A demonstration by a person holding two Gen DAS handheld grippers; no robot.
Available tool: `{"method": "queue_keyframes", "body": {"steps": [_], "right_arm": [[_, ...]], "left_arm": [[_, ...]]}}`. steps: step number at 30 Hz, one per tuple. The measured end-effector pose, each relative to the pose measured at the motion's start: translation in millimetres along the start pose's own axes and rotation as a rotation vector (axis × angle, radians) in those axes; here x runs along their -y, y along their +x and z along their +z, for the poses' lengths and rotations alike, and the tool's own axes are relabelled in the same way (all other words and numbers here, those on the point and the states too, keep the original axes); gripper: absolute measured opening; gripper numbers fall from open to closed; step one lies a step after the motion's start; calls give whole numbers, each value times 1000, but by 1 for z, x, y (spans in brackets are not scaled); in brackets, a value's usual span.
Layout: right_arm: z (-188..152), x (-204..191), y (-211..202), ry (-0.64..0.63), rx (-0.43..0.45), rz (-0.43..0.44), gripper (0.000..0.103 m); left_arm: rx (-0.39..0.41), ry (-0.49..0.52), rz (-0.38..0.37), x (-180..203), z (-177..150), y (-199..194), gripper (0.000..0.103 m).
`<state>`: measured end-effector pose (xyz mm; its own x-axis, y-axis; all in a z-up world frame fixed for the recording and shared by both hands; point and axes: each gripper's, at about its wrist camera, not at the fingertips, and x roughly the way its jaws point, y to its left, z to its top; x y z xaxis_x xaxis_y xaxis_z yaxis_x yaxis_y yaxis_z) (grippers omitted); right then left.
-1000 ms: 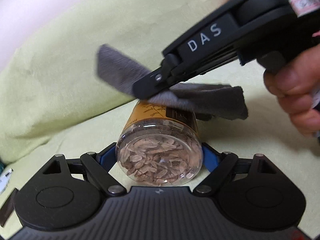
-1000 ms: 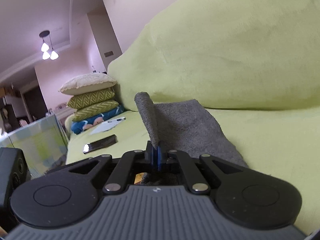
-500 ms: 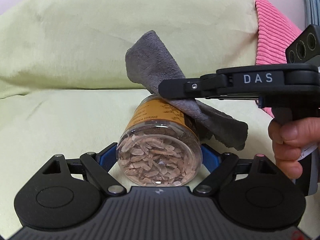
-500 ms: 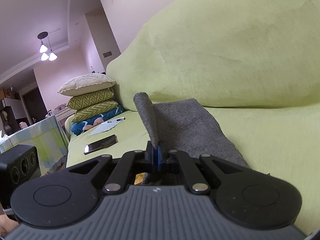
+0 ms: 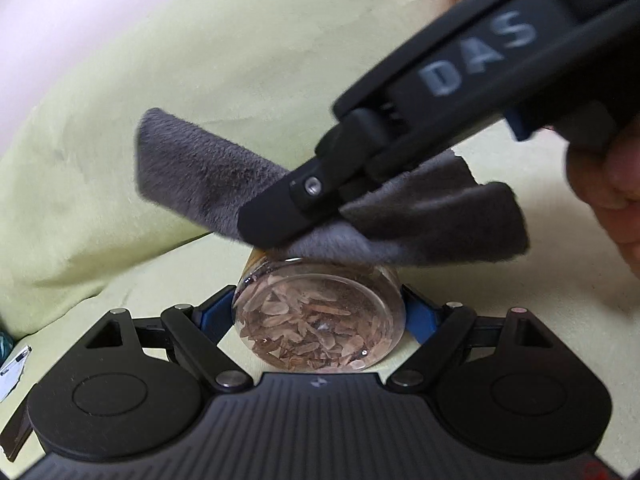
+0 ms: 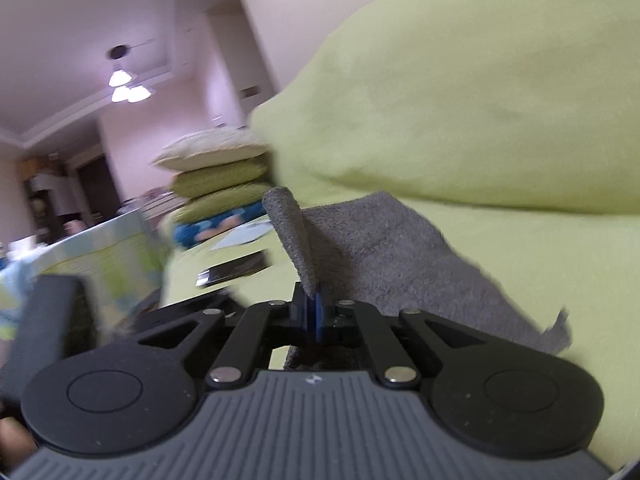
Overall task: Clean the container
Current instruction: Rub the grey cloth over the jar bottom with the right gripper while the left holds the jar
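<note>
Two hand-held black grippers share the work over a pale green sofa seat [image 5: 540,240]. The left gripper [image 5: 320,312] has its blue-padded fingers [image 5: 418,314] clamped on either side of a round clear plastic jar of pale brown flakes [image 5: 318,320], which lies on its side with its base facing the camera; held this way, the jar probably stays steady while its wall is rubbed. The right gripper [image 5: 276,220] reaches in from the upper right, its fingers pinched together on a soft grey microfibre cloth [image 5: 420,224]. The cloth drapes across the upper side of the jar, touching it, one end sticking up to the left and the other hanging to the right. From the right wrist view, the same cloth [image 6: 400,248] rises as a rolled fold between the closed fingers and spreads away over the seat. A green back cushion [image 6: 480,100] rises behind. The background there is blurred, which suggests a wiping stroke is under way.
</note>
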<state>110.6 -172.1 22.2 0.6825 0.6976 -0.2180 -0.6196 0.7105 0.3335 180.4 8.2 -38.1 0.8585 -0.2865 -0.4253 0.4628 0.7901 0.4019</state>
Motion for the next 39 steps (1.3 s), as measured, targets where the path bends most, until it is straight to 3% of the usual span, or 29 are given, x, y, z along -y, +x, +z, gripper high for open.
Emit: {"method": "queue_keyframes", "body": {"steps": [3, 12, 17, 21, 28, 33, 39], "right_arm": [[1, 11, 0, 22, 36, -76, 1], [-1, 17, 0, 41, 35, -62, 1], [1, 20, -1, 43, 34, -62, 1], [2, 20, -3, 55, 32, -65, 3], [-2, 7, -4, 44, -18, 59, 3], [-7, -8, -3, 25, -43, 117, 3], [-3, 2, -1, 20, 5, 22, 1]], "left_arm": [[7, -57, -23, -6, 1, 0, 85], [11, -417, -164, -45, -4, 6, 87], [16, -531, -215, -60, -10, 15, 86], [18, -477, -197, -57, -7, 5, 85], [15, -145, -46, -28, 3, -5, 85], [21, -53, -24, -19, 3, -7, 85], [23, -17, -12, -17, 5, -8, 85]]}}
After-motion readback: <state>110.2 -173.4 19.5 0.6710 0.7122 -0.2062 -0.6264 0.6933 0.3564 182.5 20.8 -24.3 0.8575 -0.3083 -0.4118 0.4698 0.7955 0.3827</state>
